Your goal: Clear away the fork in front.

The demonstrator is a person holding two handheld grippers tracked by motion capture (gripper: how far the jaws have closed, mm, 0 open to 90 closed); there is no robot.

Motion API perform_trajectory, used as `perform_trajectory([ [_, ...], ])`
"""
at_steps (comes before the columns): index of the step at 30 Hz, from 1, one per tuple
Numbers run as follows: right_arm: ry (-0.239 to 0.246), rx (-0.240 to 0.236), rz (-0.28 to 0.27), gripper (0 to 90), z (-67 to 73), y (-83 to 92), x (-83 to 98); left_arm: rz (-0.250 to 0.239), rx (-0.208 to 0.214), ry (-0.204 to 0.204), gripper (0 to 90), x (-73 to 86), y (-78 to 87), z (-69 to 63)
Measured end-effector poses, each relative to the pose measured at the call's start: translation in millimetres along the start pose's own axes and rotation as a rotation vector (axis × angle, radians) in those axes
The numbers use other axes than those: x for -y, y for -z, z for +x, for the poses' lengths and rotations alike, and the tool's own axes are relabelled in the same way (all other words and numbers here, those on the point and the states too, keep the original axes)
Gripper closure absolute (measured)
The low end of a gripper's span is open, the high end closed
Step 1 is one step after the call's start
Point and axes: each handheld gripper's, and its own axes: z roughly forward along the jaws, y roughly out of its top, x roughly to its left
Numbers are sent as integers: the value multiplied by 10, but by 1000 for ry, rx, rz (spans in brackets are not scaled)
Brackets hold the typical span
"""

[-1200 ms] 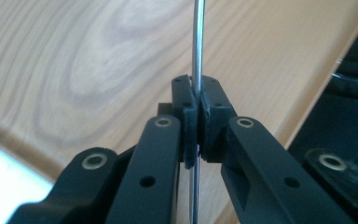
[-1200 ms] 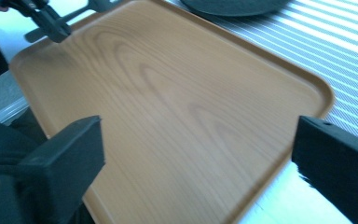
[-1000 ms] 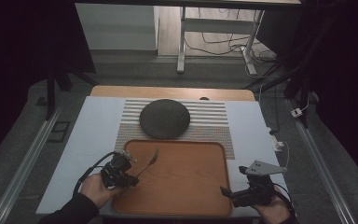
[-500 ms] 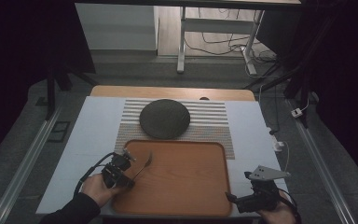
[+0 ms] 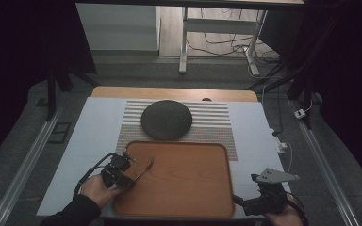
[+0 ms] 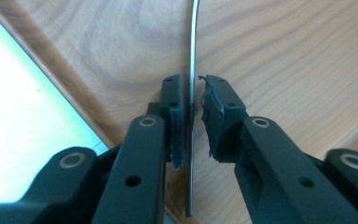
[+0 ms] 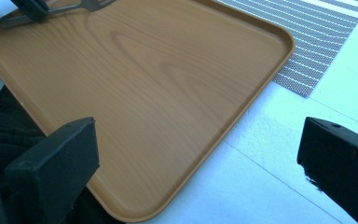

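A thin metal utensil (image 5: 143, 168) lies at the left side of a brown wooden tray (image 5: 184, 183), its head pointing toward the middle. My left gripper (image 5: 130, 178) sits over the tray's left rim. In the left gripper view the utensil's handle (image 6: 192, 56) runs between the jaws of the left gripper (image 6: 193, 93). The jaws have just been opening: the left pad lies against the handle and a narrow gap shows at the right pad. My right gripper (image 5: 241, 203) hovers off the tray's near right corner, open wide with nothing between its fingers (image 7: 51, 158).
A dark round plate (image 5: 166, 119) rests on a striped placemat (image 5: 217, 123) behind the tray. A white cover (image 5: 94, 136) spreads over the table. Cables and table legs stand on the floor beyond the far edge.
The right gripper has slid a little toward the near right corner. The utensil's head has sunk closer to the tray. The left hand has stayed put.
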Motion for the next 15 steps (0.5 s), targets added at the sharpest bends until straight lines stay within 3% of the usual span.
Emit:
perform_trajectory([
  [7, -26, 0, -4, 0, -13, 28, 15, -123, 17, -62, 711, -24, 111, 7],
  [10, -28, 3, -5, 0, -11, 41, 22, -170, 26, -89, 765, -58, 149, 20],
  [15, -22, 7, -10, 0, 9, 54, 30, -219, 40, -98, 862, -146, 161, 56],
])
